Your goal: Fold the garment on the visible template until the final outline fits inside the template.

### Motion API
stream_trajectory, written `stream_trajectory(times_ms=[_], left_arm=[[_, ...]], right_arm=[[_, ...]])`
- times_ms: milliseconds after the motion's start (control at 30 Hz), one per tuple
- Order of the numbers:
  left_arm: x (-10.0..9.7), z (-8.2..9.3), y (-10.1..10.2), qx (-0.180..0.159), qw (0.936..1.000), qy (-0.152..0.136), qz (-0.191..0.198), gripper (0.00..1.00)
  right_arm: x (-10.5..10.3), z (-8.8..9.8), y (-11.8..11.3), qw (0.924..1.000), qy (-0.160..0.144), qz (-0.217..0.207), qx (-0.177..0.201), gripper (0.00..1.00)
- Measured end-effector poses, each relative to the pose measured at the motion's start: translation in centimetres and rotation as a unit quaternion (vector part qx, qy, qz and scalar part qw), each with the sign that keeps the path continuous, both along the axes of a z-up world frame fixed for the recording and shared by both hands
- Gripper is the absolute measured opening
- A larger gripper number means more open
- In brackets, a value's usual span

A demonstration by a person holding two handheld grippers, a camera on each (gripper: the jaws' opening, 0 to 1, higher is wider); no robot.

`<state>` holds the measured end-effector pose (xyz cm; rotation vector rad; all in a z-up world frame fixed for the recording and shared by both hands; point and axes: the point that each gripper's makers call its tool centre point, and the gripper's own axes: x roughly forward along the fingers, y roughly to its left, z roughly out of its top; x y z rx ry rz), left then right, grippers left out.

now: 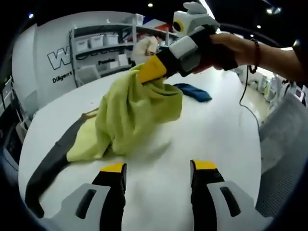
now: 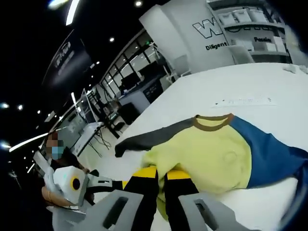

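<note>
Yellow cloth hangs bunched from the right gripper (image 1: pixel 153 71), whose yellow-tipped jaws are clamped together on a fold of the garment (image 1: pixel 132 115) and hold it lifted off the white table (image 1: pixel 216 139). A person's hand (image 1: pixel 226 48) grips that tool from the right side of the left gripper view, a dark bead bracelet (image 1: pixel 256 55) on the wrist. The rest of the garment trails down onto the tabletop, its dark grey sleeve (image 1: pixel 50 166) stretched along the near left edge. A blue piece of cloth (image 1: pixel 193 91) lies on the table beyond the raised bundle; whether it belongs to the same garment I cannot tell from this side.

The left gripper (image 1: pixel 160 169) hovers low over the near part of the table with its jaws apart and nothing between them, just short of the yellow fabric.

From the right gripper view, the garment (image 2: pixel 211 154) lies spread across the table (image 2: pixel 250 86): a yellow body, a brown collar (image 2: pixel 211 121), a blue sleeve (image 2: pixel 269 154) running toward the right edge and the grey sleeve (image 2: pixel 149 138) reaching the other way. The right gripper (image 2: pixel 161 175) bites the yellow hem, jaws closed tight. The left gripper (image 2: pixel 77 185) shows at the lower left.

Shelving with white storage bins (image 1: pixel 96 41) stands against the far wall.
</note>
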<state>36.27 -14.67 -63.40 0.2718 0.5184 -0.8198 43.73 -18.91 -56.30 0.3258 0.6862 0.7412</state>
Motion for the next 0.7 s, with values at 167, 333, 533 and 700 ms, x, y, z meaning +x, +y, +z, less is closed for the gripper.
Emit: stream_trajectory(times_ms=[167,333,533,700], left_arm=[[1.7,0.2,-0.4,0.010,0.9996,-0.025,0.008,0.50],[3.5,-0.2,-0.6,0.021,0.9990,-0.033,0.021,0.46],[4.9,-1.0,-0.9,0.035,0.9977,-0.045,0.037,0.37],[6.2,-1.4,-0.6,0.069,0.9931,-0.075,0.058,0.32]], right_arm=[[1.9,0.1,0.1,0.9998,0.010,-0.016,0.004,0.00],[3.4,-0.1,0.3,0.9991,0.025,-0.033,0.013,0.00],[5.3,-0.6,-0.1,0.9973,0.038,-0.061,0.016,0.00],[6.9,-1.6,-0.7,0.9949,0.053,-0.084,0.017,0.00]])
